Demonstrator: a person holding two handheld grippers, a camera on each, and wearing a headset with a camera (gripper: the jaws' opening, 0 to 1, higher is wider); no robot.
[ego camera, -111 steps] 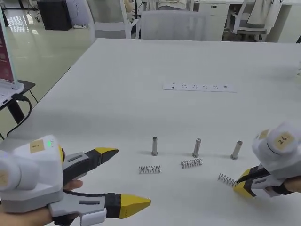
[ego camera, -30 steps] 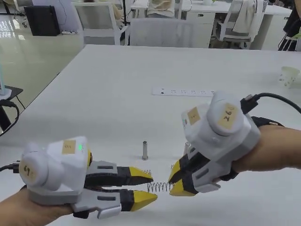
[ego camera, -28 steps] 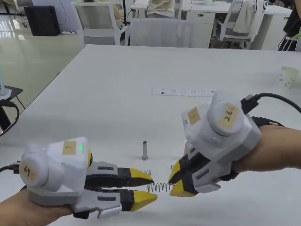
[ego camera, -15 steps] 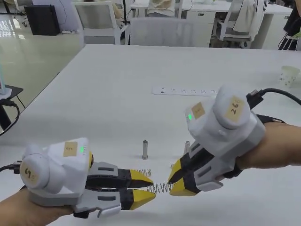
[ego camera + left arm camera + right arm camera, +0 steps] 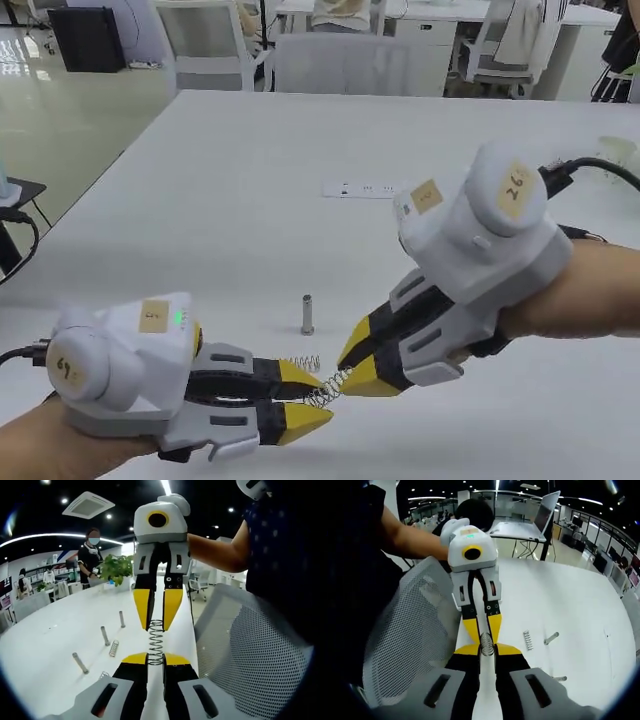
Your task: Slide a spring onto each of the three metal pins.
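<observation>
Both grippers hold one spring (image 5: pixel 328 383) between them above the table's near edge. My left gripper (image 5: pixel 322 398) is shut on its near end; in the left gripper view its jaws (image 5: pixel 155 658) pinch the spring (image 5: pixel 156 641). My right gripper (image 5: pixel 343 378) is shut on the other end and comes down from the top of that view (image 5: pixel 156 624). In the right gripper view my right gripper (image 5: pixel 487 650) and the left gripper (image 5: pixel 483 632) meet tip to tip on the spring (image 5: pixel 487 644). Three upright pins (image 5: pixel 121 618) (image 5: pixel 105 635) (image 5: pixel 80 662) stand in a row, one also in the head view (image 5: pixel 307 313). A loose spring (image 5: pixel 114 647) lies beside them.
The white table (image 5: pixel 250 200) carries a white power strip (image 5: pixel 365 189) farther back. Another loose spring (image 5: pixel 305 362) lies just behind the left fingers. Chairs (image 5: pixel 345 65) line the far edge. A mesh chair (image 5: pixel 250 645) is close behind me, and a person (image 5: pixel 91 555) stands across the room.
The right gripper took a spring off the table and carried it left to the left gripper. The left jaws closed on its free end. The right gripper has since tilted upward.
</observation>
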